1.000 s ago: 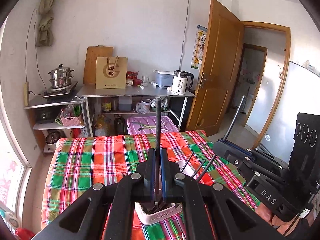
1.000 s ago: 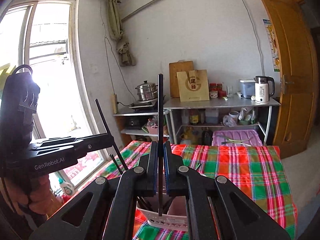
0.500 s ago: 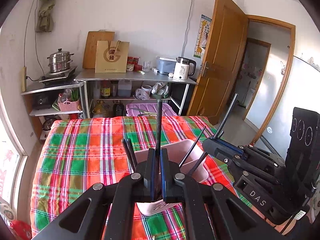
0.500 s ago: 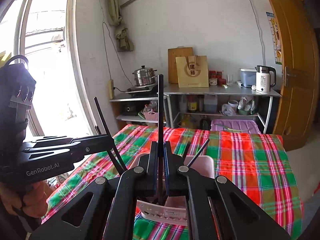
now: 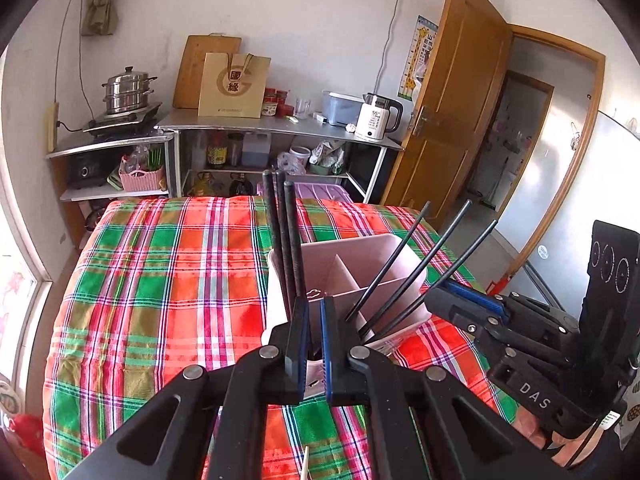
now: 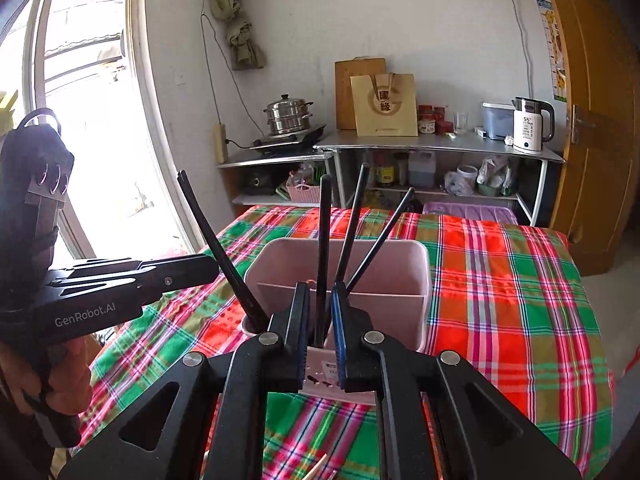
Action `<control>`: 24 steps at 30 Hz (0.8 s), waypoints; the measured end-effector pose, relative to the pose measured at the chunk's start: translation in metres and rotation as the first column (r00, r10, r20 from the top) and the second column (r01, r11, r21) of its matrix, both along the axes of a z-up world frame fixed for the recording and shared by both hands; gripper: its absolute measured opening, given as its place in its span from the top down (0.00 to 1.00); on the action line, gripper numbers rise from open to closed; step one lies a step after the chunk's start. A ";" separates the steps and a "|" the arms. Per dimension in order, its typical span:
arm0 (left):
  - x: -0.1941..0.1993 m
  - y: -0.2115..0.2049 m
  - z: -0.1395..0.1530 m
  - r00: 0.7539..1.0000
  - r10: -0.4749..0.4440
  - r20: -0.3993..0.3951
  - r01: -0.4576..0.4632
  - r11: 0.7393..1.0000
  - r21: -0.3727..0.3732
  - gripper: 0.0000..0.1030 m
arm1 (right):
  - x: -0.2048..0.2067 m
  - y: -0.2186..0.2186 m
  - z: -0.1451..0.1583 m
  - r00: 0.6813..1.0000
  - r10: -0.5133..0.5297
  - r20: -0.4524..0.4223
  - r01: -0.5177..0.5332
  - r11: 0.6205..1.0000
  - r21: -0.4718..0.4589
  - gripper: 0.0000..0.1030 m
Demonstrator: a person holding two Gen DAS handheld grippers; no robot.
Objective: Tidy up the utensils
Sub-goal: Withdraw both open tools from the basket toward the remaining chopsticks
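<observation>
Plaid-clothed surface [image 5: 168, 280] carrying a pink utensil holder [image 5: 372, 256] of black chopsticks [image 5: 404, 264]
Holder sits at 12 o'clock of both grippers; left gripper [image 5: 314, 340] jaws show a narrow gap, empty; right gripper [image 6: 320, 336] jaws are opening around one upright chopstick [image 6: 323, 256]

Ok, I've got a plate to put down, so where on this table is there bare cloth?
The plaid cloth is bare between the pink holder and the window-side edge, and between the holder and the door-side edge. Crowded: the holder, bristling with black chopsticks, and the near edge, where a pale stick lies.
</observation>
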State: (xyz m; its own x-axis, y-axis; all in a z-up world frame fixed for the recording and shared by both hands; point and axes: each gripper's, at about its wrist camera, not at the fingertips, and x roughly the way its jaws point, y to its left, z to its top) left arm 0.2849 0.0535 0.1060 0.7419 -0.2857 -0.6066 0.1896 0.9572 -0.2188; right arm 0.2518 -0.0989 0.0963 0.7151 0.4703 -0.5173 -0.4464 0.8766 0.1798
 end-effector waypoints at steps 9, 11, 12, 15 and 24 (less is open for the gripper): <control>-0.055 0.001 0.004 0.997 0.003 0.072 -0.004 1.000 0.013 0.95 | -0.041 -0.028 0.006 1.000 -0.027 0.009 0.027 0.999 0.021 0.86; -0.071 -0.001 0.000 0.997 -0.003 0.077 0.001 1.000 0.025 0.95 | -0.053 -0.034 0.003 0.999 -0.033 0.003 0.033 0.999 0.020 0.86; -0.078 -0.002 -0.004 0.997 -0.008 0.076 0.006 1.000 0.029 0.95 | -0.059 -0.036 0.002 0.999 -0.035 0.000 0.035 0.999 0.022 0.86; -0.100 -0.003 -0.013 0.997 -0.020 0.074 0.017 0.999 0.034 0.95 | -0.077 -0.044 -0.004 0.999 -0.037 -0.016 0.038 0.999 0.034 0.86; -0.153 -0.005 -0.048 0.999 -0.016 0.044 0.014 0.999 0.041 0.95 | -0.122 -0.056 -0.028 0.998 -0.031 -0.052 0.032 0.999 0.028 0.86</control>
